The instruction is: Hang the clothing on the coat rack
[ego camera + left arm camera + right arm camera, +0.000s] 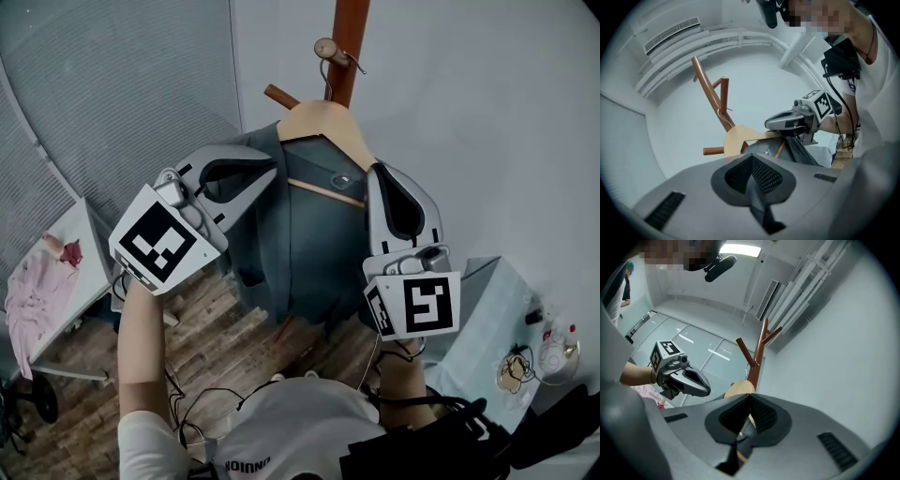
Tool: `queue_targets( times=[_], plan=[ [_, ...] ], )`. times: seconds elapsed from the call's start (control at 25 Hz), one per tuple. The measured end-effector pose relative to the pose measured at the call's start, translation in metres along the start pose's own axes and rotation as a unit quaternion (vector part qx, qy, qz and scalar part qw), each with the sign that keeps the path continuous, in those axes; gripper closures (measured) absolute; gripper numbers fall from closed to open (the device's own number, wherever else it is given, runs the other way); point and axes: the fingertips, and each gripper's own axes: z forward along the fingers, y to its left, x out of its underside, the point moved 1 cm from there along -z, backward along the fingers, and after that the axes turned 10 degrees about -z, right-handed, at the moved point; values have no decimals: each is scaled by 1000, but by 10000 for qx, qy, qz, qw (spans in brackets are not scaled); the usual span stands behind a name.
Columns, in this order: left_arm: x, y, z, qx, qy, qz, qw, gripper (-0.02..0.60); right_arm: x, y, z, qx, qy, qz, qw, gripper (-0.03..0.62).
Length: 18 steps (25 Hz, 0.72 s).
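A dark grey garment [314, 244] hangs on a wooden hanger [323, 127], whose metal hook rests at a peg of the brown coat rack [349, 47]. My left gripper [270, 176] is at the garment's left shoulder; in the left gripper view its jaws [757, 197] are shut with a fold of dark cloth pinched between them. At the right shoulder, my right gripper [378, 171] is shut on dark cloth, with the hanger's wooden end showing between the jaws [740, 439]. Each gripper view shows the hanger [738, 138] and rack [759, 350] just ahead.
A white table [80, 234] at the left holds pink clothing [37, 281]. A light-blue table [487, 319] with small items stands at the right. Cables lie on the wooden floor [216, 337] below. Another person [626, 284] stands far off.
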Motion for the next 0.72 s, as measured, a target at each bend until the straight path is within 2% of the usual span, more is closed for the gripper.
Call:
queue_targets(
  times=[0.28, 0.52, 0.72],
  plan=[
    [7, -19, 13, 155, -66, -261, 9995, 569, -2, 7, -3, 78, 2, -395, 9992, 574],
    [9, -26, 20, 226, -15, -210, 9995, 569, 1, 8, -3, 24, 18, -343, 9994, 574],
    [17, -28, 25, 178, 199, -58, 9996, 569, 5, 8, -3, -9, 53, -327, 9995, 574]
  ],
)
